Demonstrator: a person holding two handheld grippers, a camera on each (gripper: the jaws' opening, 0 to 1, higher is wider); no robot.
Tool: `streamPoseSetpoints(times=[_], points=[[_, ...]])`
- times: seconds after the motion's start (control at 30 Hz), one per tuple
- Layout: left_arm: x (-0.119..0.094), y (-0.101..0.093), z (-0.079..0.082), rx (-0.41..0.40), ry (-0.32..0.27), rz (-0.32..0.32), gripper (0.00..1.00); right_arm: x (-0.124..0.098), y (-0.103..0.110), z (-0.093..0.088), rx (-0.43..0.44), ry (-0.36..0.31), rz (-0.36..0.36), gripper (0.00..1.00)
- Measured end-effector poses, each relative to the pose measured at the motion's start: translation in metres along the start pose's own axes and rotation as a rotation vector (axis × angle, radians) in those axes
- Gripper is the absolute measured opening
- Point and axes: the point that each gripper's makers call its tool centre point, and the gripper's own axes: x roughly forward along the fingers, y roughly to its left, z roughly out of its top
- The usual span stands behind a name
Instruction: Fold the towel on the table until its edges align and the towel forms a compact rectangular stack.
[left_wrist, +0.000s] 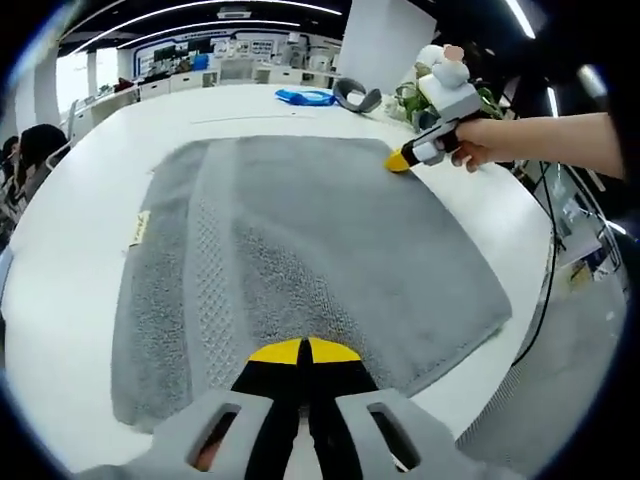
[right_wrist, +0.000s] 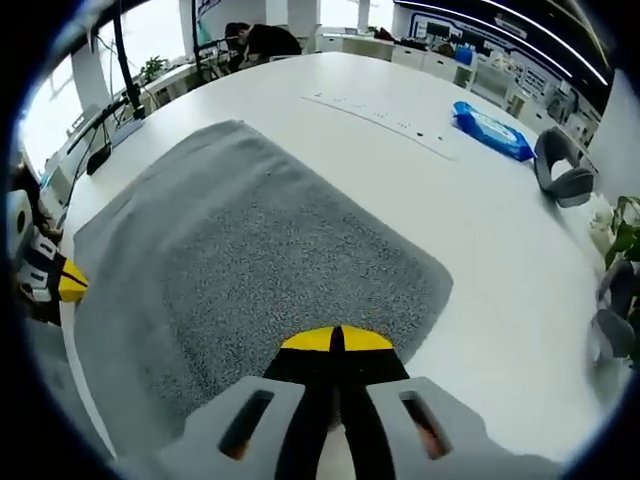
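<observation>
Your towel (left_wrist: 300, 250) lies flat, unfolded, on white desk (left_wrist: 80, 260), long axis along desk's near edge, one short end reaching your right gripper (left_wrist: 398, 163). Grey terry, woven band and small label near one side.

Your left gripper (left_wrist: 303, 350) fingers closed together at towel's near edge; cannot tell if cloth between.

Right gripper fingers closed at towel corner.

Right gripper view: blue packet (right_wrist: 490, 130), grey headphones (right_wrist: 560, 170) at far edge.

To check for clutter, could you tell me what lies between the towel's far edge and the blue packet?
In the right gripper view, only bare white table separates the grey towel from the blue packet, apart from a faint line of small marks.
</observation>
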Motion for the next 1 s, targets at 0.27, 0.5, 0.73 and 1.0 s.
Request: streamPoseSetpoints(times=[0.27,0.5,0.73,1.0], points=[[0.002,-0.004,0.0,0.042,0.053,-0.063,0.0,-0.004,-0.005,-0.007,0.035,0.0,-0.014,0.0],[0.003,-0.005,0.0,0.102,0.116,-0.072,0.0,-0.007,-0.007,-0.012,0.05,0.03,-0.034,0.0],[0.003,-0.007,0.0,0.159,0.13,-0.051,0.0,-0.012,-0.007,-0.018,0.052,0.044,-0.041,0.0],[0.004,-0.005,0.001,0.18,0.179,-0.075,0.0,-0.022,-0.01,-0.033,0.074,0.032,-0.052,0.0]])
